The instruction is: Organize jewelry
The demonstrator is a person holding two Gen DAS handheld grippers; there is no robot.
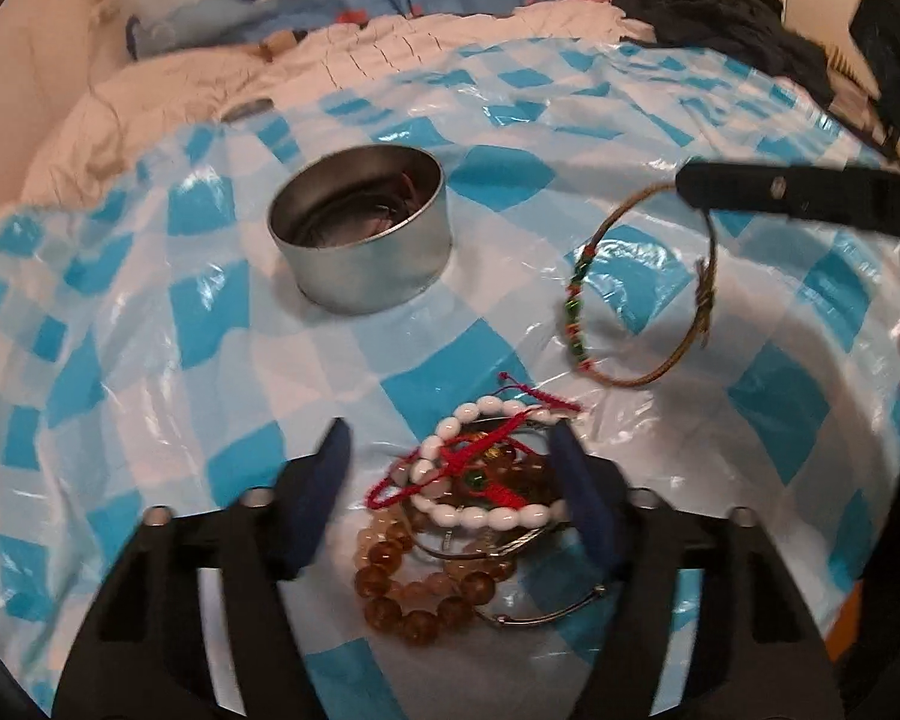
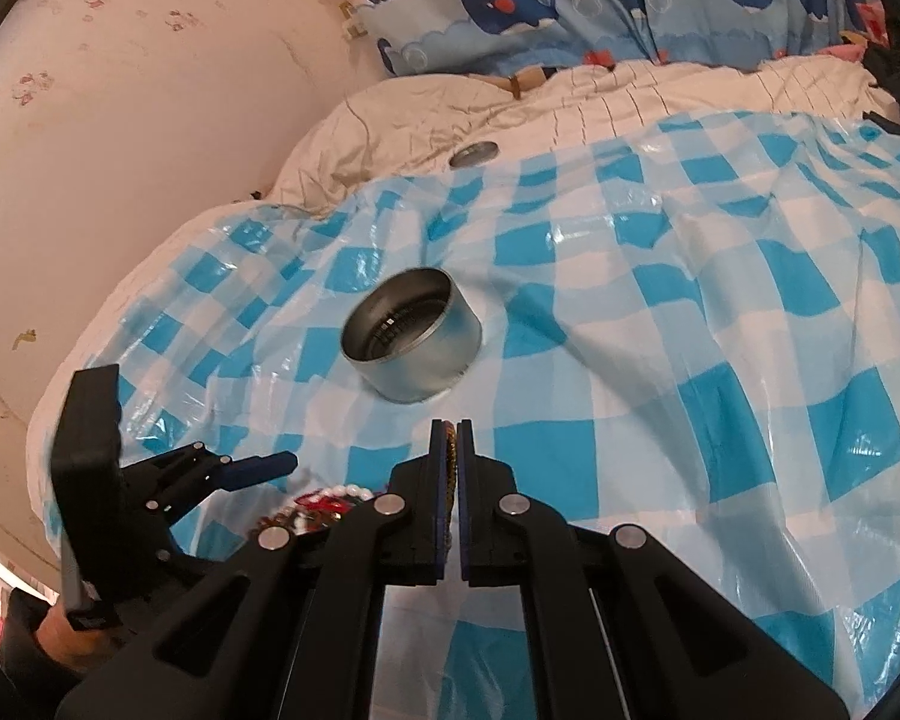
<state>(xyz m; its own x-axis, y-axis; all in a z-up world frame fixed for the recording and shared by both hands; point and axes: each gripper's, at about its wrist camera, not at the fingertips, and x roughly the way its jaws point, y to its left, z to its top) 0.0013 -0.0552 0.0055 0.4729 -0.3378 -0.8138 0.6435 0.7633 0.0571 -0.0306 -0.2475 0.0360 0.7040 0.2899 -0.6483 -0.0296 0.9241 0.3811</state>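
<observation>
A round metal tin (image 1: 360,228) stands on the blue-checked plastic sheet (image 1: 510,120); dark items lie inside it. It also shows in the right wrist view (image 2: 414,333). My left gripper (image 1: 450,468) is open, its jaws either side of a pile of bracelets (image 1: 468,504): white beads, amber beads, red cord, metal bangles. My right gripper (image 1: 690,189) is shut on a thin gold bangle with green and red beads (image 1: 642,288), which hangs in the air to the right of the tin. In the right wrist view the bangle (image 2: 450,468) sits edge-on between the shut jaws (image 2: 448,429).
The sheet covers a bed with a white quilt (image 2: 570,102) and a whale-print pillow (image 2: 570,6) at the back. A metal lid (image 2: 473,153) lies on the quilt. Dark clothing (image 1: 726,12) sits at the far right. A wall (image 2: 120,120) runs along the left.
</observation>
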